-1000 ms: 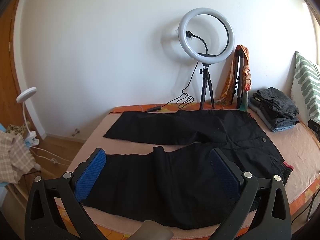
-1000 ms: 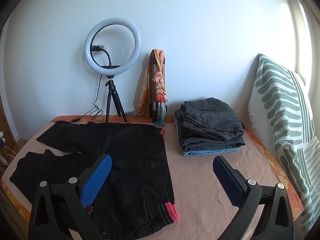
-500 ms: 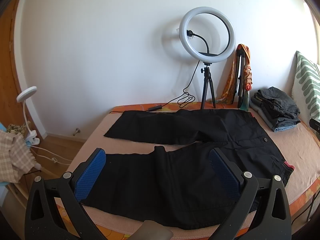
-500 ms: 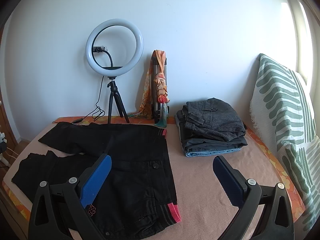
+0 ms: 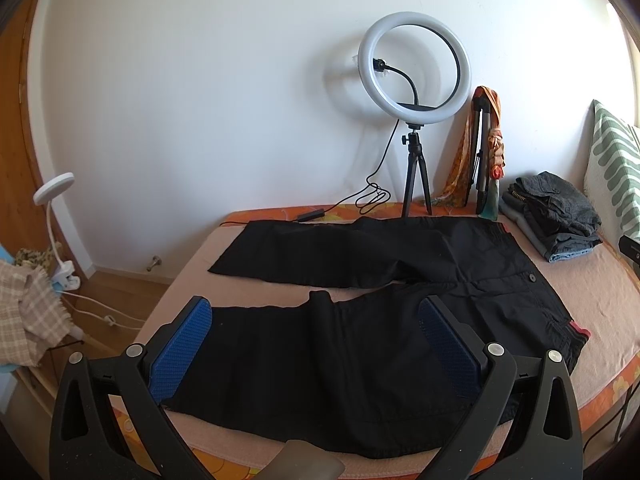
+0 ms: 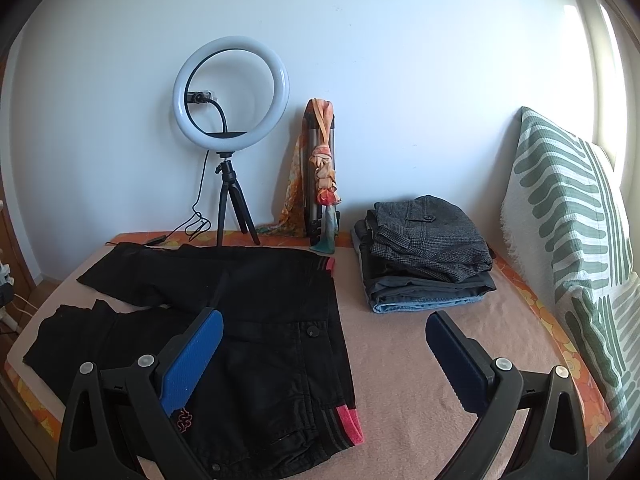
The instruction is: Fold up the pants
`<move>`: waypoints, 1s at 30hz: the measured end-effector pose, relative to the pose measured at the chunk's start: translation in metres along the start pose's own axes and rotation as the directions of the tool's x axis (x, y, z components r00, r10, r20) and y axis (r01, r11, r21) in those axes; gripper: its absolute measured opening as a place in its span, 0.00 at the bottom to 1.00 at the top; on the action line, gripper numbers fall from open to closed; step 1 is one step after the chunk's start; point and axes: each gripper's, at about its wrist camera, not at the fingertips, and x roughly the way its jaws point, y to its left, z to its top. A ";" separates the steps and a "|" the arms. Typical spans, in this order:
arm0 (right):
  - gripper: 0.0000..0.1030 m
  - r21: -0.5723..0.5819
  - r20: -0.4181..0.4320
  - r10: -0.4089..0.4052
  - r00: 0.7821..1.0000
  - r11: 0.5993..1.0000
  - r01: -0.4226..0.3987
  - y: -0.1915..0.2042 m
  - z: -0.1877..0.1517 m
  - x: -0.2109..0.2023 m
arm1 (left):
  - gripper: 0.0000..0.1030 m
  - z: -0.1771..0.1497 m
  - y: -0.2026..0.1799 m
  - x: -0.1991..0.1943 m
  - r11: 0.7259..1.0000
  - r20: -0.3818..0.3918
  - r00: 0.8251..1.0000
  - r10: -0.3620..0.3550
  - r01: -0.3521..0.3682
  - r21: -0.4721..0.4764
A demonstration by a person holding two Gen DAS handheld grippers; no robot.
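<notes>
Both sets of jaws are wide open and hold nothing. The left gripper [image 5: 316, 344] hangs over the legs of the black pants [image 5: 360, 320], spread flat on the bed [image 5: 608, 280]. The right gripper [image 6: 324, 344] hangs by the waist. Only the left view shows a white lamp [image 5: 52, 188] by the floor.

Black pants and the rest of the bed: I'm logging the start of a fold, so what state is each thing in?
Black pants: spread flat, unfolded, legs apart.
Left gripper: open, empty.
Right gripper: open, empty.
Clothes stack: folded, piled.
Ring light: upright.
</notes>
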 end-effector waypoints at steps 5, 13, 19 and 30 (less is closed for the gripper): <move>1.00 0.000 0.000 0.000 1.000 1.000 0.000 0.000 0.000 0.000 | 1.00 -0.001 0.001 0.000 1.000 0.000 1.000 0.000 0.000 0.001; 1.00 0.004 -0.007 0.005 1.000 1.000 -0.005 -0.002 0.000 0.002 | 1.00 -0.001 0.000 0.000 1.000 -0.001 1.000 0.000 0.000 0.003; 1.00 0.004 -0.006 0.005 1.000 1.000 -0.005 -0.002 0.000 0.002 | 1.00 -0.001 -0.001 0.000 1.000 0.000 1.000 -0.001 0.001 0.002; 1.00 0.003 -0.008 0.004 1.000 1.000 -0.004 -0.002 -0.001 0.002 | 1.00 -0.001 0.001 0.005 1.000 -0.015 1.000 -0.002 0.002 -0.007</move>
